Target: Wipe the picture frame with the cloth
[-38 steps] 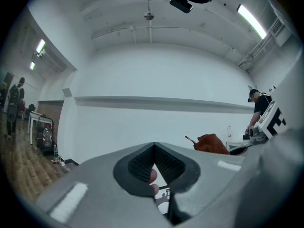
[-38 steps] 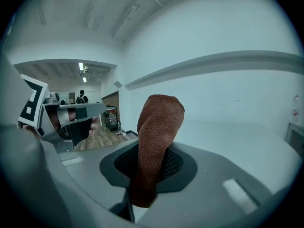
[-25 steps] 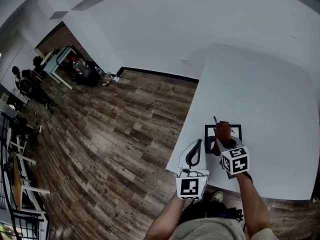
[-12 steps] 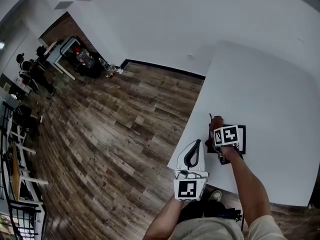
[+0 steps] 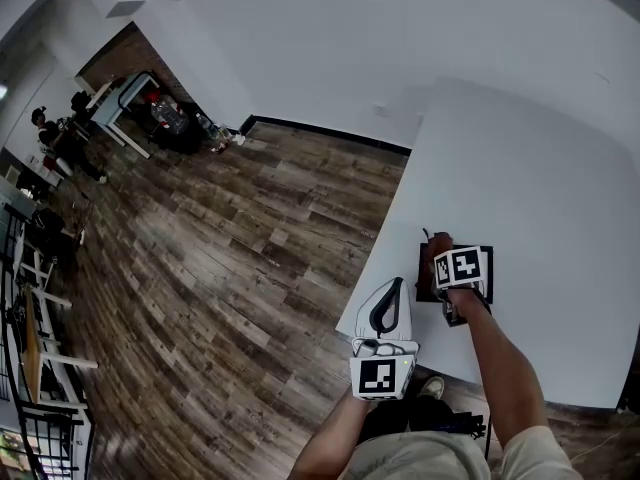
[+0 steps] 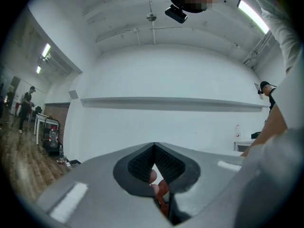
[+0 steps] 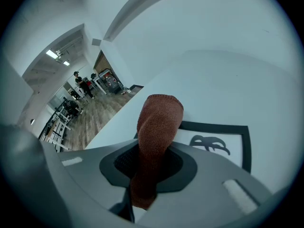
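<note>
Near the front-left corner of the desk [image 5: 540, 198], the picture frame [image 7: 213, 126] lies flat. Over it, the right tool [image 7: 154, 163] is clenched on a rust-coloured cloth [image 7: 156, 127], which sticks up past the tips; the right forearm reaches in across the front edge. The left tool [image 6: 154, 148] is pressed closed and empty, pointing forward over that corner.
</note>
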Demonstrator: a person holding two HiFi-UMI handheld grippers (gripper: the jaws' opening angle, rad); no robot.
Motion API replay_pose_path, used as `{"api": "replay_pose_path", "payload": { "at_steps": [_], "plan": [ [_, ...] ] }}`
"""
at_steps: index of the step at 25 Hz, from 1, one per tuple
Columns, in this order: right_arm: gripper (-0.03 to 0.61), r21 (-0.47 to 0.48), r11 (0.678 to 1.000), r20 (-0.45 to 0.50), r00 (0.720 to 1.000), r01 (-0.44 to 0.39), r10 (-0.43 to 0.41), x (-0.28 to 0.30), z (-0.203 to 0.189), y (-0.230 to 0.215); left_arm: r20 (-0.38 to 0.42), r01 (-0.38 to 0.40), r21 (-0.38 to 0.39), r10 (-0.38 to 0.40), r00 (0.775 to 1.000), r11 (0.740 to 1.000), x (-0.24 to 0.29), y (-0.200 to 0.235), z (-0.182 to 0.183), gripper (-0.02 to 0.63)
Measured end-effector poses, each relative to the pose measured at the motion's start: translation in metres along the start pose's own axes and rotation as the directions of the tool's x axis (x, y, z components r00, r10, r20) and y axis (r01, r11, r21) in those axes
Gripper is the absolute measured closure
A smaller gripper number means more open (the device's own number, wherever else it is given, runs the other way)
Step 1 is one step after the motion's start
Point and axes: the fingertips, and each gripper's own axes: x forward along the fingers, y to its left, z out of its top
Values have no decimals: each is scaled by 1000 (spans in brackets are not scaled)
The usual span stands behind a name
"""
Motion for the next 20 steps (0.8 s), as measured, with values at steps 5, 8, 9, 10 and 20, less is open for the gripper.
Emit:
{"api": "replay_pose_path", "payload": {
  "at_steps": [5,8,9,10,20],
  "plan": [
    [477,35,997,-10,998,66,-66,-19,-11,-47,6,10,-15,-9,1000,1000,1,-3,-2,614],
    [477,42,992,-18,993,116,-115,-33,-15,-76,39,19,-15,-19,999,1000,4,-7,0,614],
    [477,44,990,-22,991,131,-130,-37,-17,-84,28,25,-16,-24,999,1000,4,-9,-1,614],
    [477,46,989,-27,989,143,-142,-41,-19,-92,8,30,-14,-30,1000,999,4,-11,-1,614],
    [476,72,982,-39,985,173,-171,-57,-27,-116,3,48,-12,-48,999,999,4,-18,-1,614]
  ]
}}
